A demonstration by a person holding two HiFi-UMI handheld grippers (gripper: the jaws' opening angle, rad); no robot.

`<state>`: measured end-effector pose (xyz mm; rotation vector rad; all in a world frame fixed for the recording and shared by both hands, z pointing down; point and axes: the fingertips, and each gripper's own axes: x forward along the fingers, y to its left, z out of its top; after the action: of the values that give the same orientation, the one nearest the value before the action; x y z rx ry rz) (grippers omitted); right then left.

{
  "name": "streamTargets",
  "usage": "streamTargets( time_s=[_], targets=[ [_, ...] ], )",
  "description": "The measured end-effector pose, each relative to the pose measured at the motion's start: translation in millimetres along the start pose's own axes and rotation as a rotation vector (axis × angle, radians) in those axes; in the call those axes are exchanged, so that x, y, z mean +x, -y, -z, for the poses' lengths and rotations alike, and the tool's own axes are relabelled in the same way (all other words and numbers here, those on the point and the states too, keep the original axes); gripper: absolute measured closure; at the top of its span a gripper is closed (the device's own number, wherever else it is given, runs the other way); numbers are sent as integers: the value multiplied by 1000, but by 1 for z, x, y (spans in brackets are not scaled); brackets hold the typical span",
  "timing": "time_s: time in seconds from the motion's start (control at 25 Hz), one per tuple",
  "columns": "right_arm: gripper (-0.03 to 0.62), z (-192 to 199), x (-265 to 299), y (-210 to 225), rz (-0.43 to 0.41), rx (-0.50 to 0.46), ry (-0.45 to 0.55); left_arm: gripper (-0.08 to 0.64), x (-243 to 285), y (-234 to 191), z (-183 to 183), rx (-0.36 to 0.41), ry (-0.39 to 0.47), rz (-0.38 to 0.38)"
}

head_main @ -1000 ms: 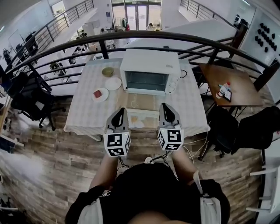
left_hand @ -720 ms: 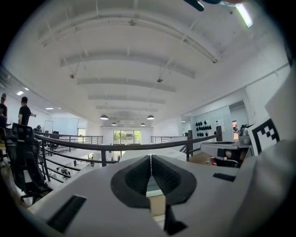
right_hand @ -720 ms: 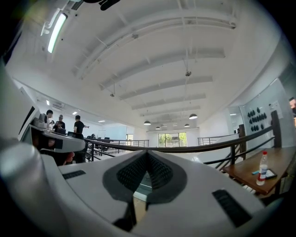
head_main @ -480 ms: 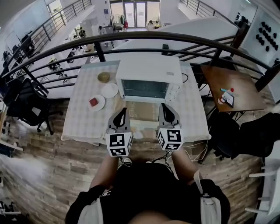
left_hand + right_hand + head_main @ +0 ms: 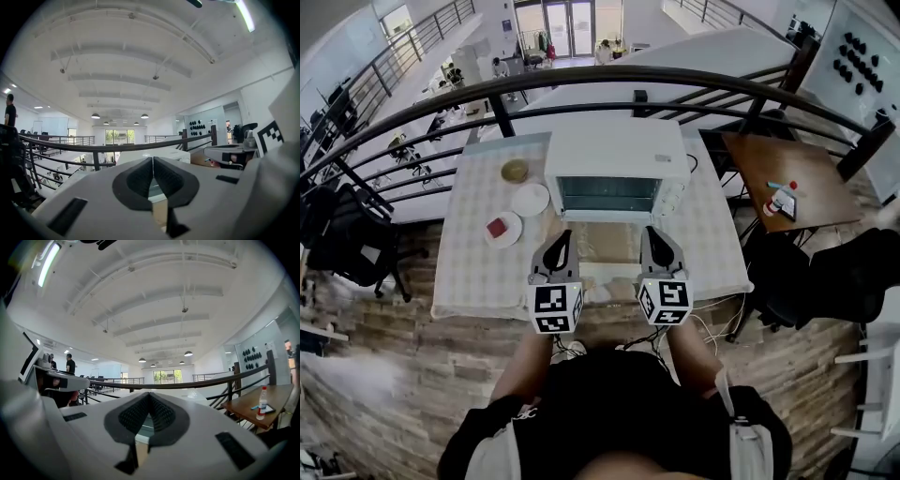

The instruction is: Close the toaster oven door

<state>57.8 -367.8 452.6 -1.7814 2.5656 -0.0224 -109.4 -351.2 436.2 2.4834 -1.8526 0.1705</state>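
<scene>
The white toaster oven (image 5: 617,155) stands at the back of the table. Its glass door (image 5: 605,242) lies open and flat toward me, with the pale handle (image 5: 605,269) along its near edge. My left gripper (image 5: 560,234) hangs over the door's left side, jaws shut and empty. Over the door's right side, my right gripper (image 5: 652,231) is likewise shut on nothing. In the left gripper view the closed left gripper (image 5: 153,159) points at the oven's top (image 5: 176,155). The right gripper view shows the right gripper (image 5: 149,394) shut, the oven glimpsed below its tips.
A checked tablecloth covers the table (image 5: 473,253). Left of the oven sit a small bowl (image 5: 515,171), a white plate (image 5: 530,200) and a plate with something red (image 5: 502,228). A dark railing (image 5: 600,80) runs behind. A wooden table (image 5: 759,159) with a bottle (image 5: 783,199) is at the right.
Both grippers have come forward, from the table's front edge to above the open door. Their jaws stay shut. The door still lies open.
</scene>
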Motion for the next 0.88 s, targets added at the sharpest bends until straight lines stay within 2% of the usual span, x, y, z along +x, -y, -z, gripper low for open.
streamTargets(
  time_s=[0.28, 0.36, 0.48, 0.88],
  targets=[
    [587, 29, -1, 0, 21, 12, -41, 546, 7, -4, 15, -6, -22, 28],
    [543, 44, 0, 0, 15, 19, -75, 546, 9, -6, 19, -8, -30, 29],
    [520, 67, -3, 2, 28, 31, -130, 546, 10, -10, 24, -17, -38, 26],
    [488, 140, -24, 24, 105, 95, -296, 545, 13, -10, 35, -9, -85, 29]
  ],
)
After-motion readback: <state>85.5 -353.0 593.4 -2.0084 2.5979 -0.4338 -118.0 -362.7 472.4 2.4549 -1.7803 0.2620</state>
